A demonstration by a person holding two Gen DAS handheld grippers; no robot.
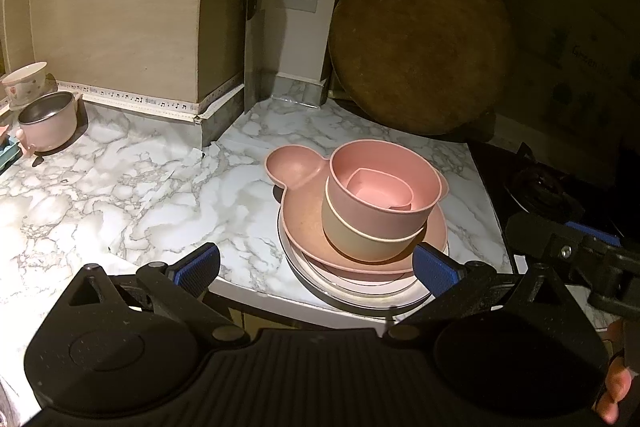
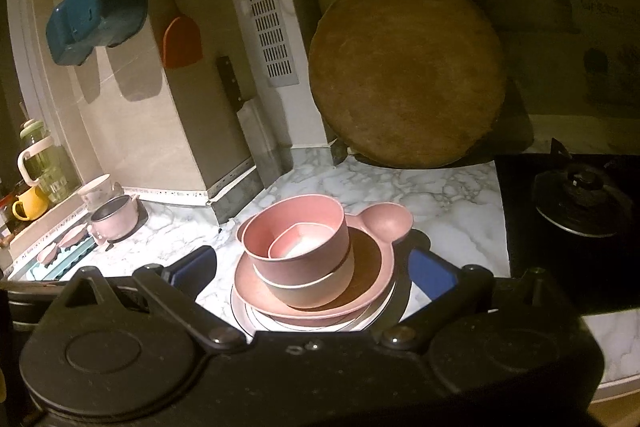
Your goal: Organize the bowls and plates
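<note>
A stack of dishes stands near the front edge of the marble counter [image 1: 140, 187]. White plates [image 1: 360, 291] lie at the bottom, then a pink bear-eared plate [image 1: 296, 167], a beige bowl [image 1: 360, 239], a pink bowl [image 1: 384, 203] and a small pink dish [image 1: 380, 191] inside it. The stack also shows in the right wrist view, with the pink bowl [image 2: 304, 247] on top. My left gripper [image 1: 316, 263] is open and empty, its fingers either side of the stack's front. My right gripper [image 2: 312, 267] is open and empty, just in front of the stack.
A round wooden board [image 1: 420, 43] leans against the back wall. A black gas hob [image 2: 576, 211] lies to the right. A pink pot [image 1: 48, 123], a patterned cup [image 1: 24, 83], a blue tray [image 2: 64, 255] and mugs [image 2: 28, 203] stand at the left.
</note>
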